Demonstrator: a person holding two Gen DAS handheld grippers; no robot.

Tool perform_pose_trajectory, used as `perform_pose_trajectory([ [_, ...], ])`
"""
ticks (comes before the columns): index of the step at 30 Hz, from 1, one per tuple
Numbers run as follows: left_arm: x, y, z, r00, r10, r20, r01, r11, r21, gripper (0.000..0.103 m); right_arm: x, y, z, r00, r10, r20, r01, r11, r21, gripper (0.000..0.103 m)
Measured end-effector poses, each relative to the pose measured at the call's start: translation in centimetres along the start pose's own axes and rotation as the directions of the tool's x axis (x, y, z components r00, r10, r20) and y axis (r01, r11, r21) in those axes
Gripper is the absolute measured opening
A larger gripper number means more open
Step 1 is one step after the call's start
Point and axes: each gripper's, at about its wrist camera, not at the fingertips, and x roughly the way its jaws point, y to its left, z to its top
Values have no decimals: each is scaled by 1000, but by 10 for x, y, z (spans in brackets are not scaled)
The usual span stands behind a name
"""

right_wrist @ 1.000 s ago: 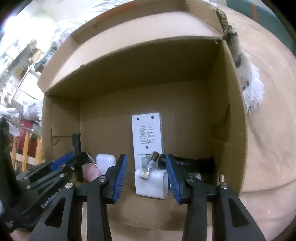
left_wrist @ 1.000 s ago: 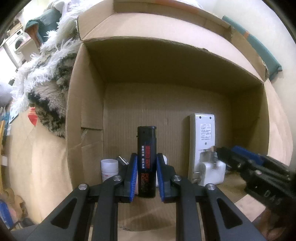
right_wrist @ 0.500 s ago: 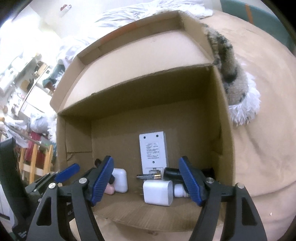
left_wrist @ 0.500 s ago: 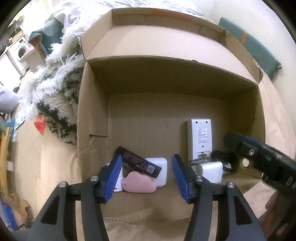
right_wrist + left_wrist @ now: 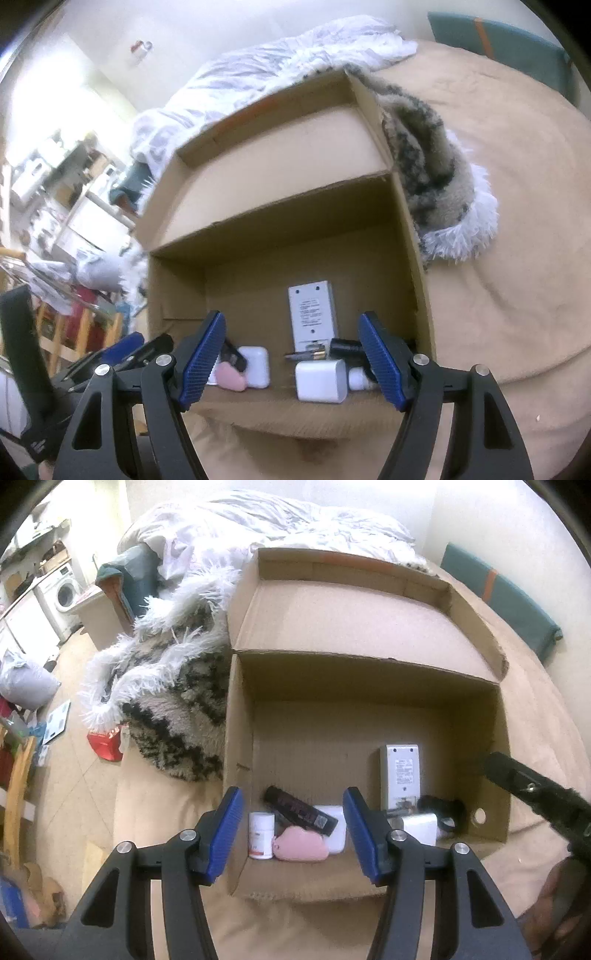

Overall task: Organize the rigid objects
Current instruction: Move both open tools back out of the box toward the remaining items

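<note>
Bedding, a shaggy rug [image 5: 177, 686] and a tan cover surround an open cardboard box [image 5: 236, 746] lying on the bed. Left tongs [image 5: 293, 832] stand with jaws wide apart and empty, just outside the box's near edge. Along that edge, from the left corner: a small white bottle [image 5: 260, 834] upright; a pink case [image 5: 301, 847]; a black lighter [image 5: 301, 810] lying tilted across a white case [image 5: 338, 834], long axis running from the left wall down toward the near edge. Further right, a white remote [image 5: 313, 314] leans upright against the back wall, with a battery [image 5: 306, 355] lying crosswise at its foot and a white charger [image 5: 320, 380] in front. Right tongs [image 5: 293, 363] likewise gape, holding nothing. Judged stage: items deposited, both tools clear of the box; the next move calls for fetching another loose item, none being visible here.
</note>
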Motion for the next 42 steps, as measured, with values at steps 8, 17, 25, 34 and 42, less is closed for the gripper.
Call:
perform_pose_trajectory([
  [8, -24, 14, -24, 999, 31, -18, -31, 999, -42, 53, -18, 1, -14, 1000, 15, -21, -15, 1000, -14, 79],
  [17, -17, 29, -59, 995, 15, -95, -24, 996, -85, 53, -13, -11, -50, 988, 8, -152, -11, 1000, -17, 79],
  [25, 0, 27, -74, 988, -3, -153, -11, 996, -88, 53, 23, -25, -76, 941, -71, -330, 70, 997, -15, 79],
  [34, 11, 32, -76, 976, -45, -212, 16, 991, -135, 53, 91, 0, -98, 858, -304, -413, 183, 934, -307, 103],
  [42, 17, 33, -76, 963, -91, -253, 50, 986, -161, 53, 136, 23, -117, 806, -427, -410, 161, 824, -543, 103],
])
